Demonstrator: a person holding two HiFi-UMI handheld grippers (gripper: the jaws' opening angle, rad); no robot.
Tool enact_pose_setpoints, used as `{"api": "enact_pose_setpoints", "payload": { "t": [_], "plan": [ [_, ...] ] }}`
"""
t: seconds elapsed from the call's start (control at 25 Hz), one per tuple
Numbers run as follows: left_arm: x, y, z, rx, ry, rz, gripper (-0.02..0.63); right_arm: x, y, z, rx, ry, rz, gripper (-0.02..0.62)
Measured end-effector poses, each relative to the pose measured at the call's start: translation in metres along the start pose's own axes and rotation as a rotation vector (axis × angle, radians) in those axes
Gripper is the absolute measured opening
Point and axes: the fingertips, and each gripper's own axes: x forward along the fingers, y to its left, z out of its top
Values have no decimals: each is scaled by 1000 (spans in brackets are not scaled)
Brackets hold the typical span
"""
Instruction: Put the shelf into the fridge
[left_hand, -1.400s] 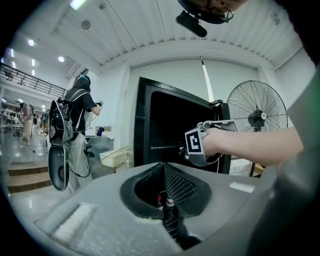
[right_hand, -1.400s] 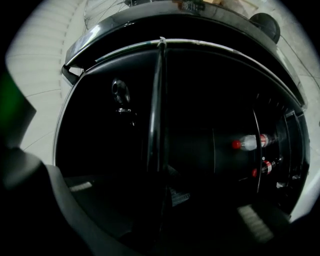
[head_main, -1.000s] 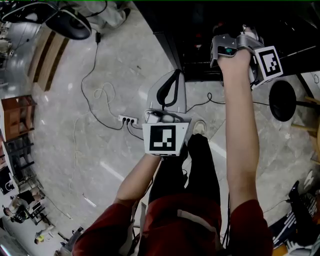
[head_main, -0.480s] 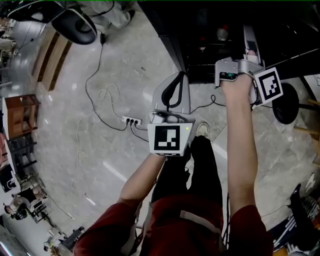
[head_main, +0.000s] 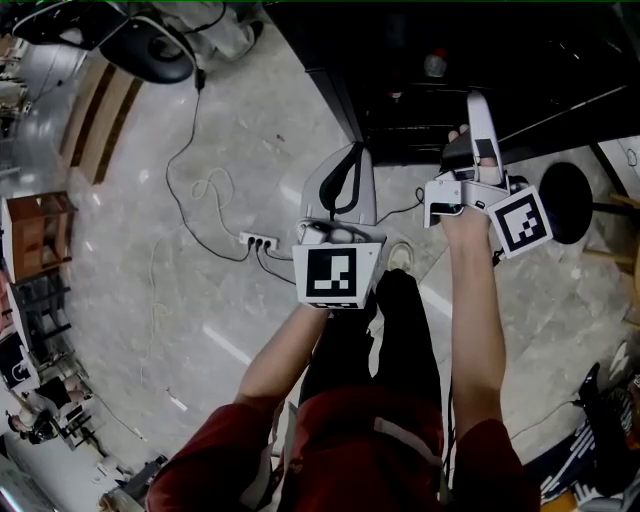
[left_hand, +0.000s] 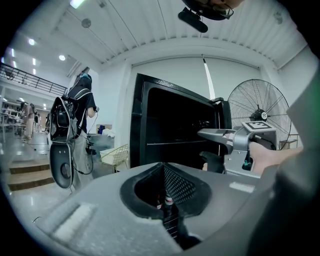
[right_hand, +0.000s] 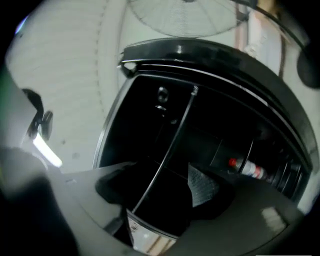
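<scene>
The black fridge (head_main: 450, 60) stands open ahead of me. In the right gripper view the shelf (right_hand: 172, 137) shows as a thin edge that runs slantwise inside the dark cabinet. My right gripper (head_main: 468, 140) is drawn back from the fridge mouth. Its jaws are opening wide, and its pads (right_hand: 202, 187) press on nothing; the shelf's edge lines up in the gap between them. My left gripper (head_main: 345, 165) hangs lower, in front of the fridge, with its jaws together and nothing held. A bottle (right_hand: 247, 169) with a red cap lies inside the fridge.
A power strip (head_main: 258, 240) and loose cables lie on the marble floor to the left. A fan's round base (head_main: 565, 200) stands at the right of the fridge. A person with a backpack (left_hand: 75, 115) stands further off to the left.
My right gripper has come back out of the fridge toward my body and its jaws have spread. The left gripper has hardly moved.
</scene>
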Motion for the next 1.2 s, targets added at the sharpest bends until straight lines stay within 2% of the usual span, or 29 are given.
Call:
{"api": "enact_pose_setpoints", "payload": {
  "t": [0.2,0.32,0.52,0.64,0.72,0.88,1.2],
  "plan": [
    [1,0,-1,10,-6,8,6,-13,23,3,-389,55,-29,290],
    [1,-2,2,10,-5,10,6,-16,31,2,-579,78,-50,286],
    [2,-4,5,16,-8,13,6,-19,33,-3,-866,115,-89,213],
    [3,-5,5,19,-4,17,6,-17,27,0,-923,118,-149,61],
    [6,-7,5,30,1,12,6,-16,25,4,-930,99,-174,2],
    [8,-15,8,60,-1,-3,6,-12,21,3,-950,111,-185,-2],
    [11,-9,8,54,5,21,6,5,9,-1,-951,152,-193,-2]
  ]
}}
